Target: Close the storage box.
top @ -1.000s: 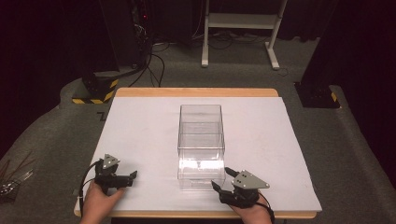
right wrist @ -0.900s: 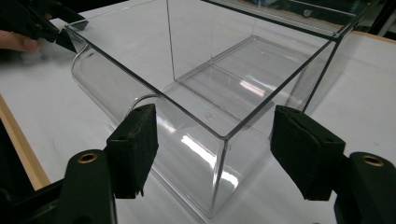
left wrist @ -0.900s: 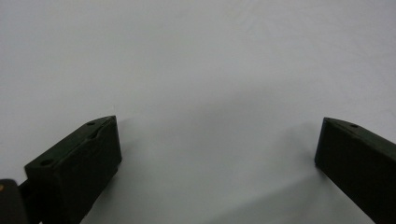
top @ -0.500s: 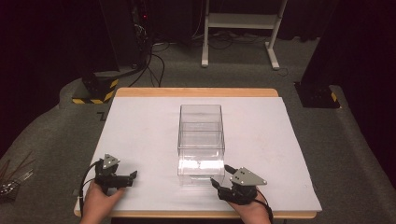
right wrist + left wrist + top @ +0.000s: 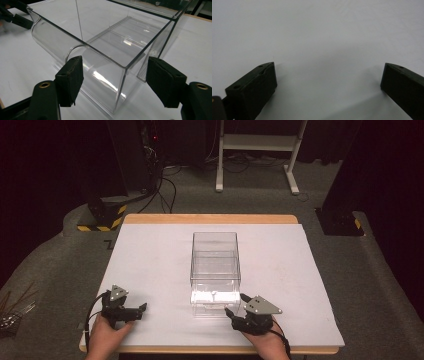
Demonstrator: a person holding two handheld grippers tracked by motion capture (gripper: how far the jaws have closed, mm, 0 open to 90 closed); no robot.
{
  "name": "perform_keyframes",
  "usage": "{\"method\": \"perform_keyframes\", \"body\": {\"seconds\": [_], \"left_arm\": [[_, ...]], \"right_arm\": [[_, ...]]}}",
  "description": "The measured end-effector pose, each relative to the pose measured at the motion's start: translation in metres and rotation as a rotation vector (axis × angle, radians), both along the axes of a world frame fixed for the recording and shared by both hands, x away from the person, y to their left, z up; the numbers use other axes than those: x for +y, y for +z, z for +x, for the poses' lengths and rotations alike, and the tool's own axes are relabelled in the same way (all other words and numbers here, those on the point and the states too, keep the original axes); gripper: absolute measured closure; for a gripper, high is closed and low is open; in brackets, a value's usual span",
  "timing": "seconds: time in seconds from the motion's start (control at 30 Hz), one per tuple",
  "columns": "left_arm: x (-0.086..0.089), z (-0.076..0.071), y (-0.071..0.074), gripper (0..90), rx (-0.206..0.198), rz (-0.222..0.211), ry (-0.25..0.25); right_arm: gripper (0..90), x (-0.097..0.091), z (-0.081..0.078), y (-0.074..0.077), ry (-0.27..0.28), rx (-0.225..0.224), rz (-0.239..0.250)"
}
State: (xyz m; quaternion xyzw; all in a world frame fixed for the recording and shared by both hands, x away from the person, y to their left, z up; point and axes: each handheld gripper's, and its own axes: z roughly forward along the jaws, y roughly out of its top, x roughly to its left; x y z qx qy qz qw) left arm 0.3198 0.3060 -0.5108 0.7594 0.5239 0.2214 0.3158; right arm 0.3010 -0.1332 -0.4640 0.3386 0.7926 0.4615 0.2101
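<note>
A clear plastic box (image 5: 215, 251) stands in the middle of the white table, and its clear drawer (image 5: 215, 301) sticks out toward me. The drawer (image 5: 100, 52) holds nothing and has a curved front with a finger notch. My right gripper (image 5: 235, 304) is open at the drawer's front right corner. In the right gripper view, the gripper (image 5: 113, 75) has one jaw on each side of that corner, and neither jaw touches it. My left gripper (image 5: 142, 310) rests low near the table's front left, far from the box. It is open (image 5: 328, 75) over bare white surface.
The white table sheet (image 5: 150, 265) lies on a wooden board whose front edge (image 5: 200, 351) runs just under my hands. Beyond the table are a white desk frame (image 5: 255, 150), cables and black stands on grey carpet. Room is free to the left and right of the box.
My right gripper has edged slightly forward toward the drawer's front corner. The left gripper and the box have not moved.
</note>
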Motion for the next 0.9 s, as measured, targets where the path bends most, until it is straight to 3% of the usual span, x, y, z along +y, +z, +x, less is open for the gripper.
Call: {"method": "perform_keyframes", "body": {"seconds": [0.23, 0.9], "left_arm": [[0.0, 0.0, 0.0, 0.5, 0.0, -0.001, 0.0], [0.0, 0.0, 0.0, 0.5, 0.001, -0.001, 0.0]], "right_arm": [[23.0, 0.002, 0.009, -0.001, -0.021, 0.013, -0.01], [21.6, 0.006, 0.029, 0.0, -0.077, -0.006, -0.025]]}}
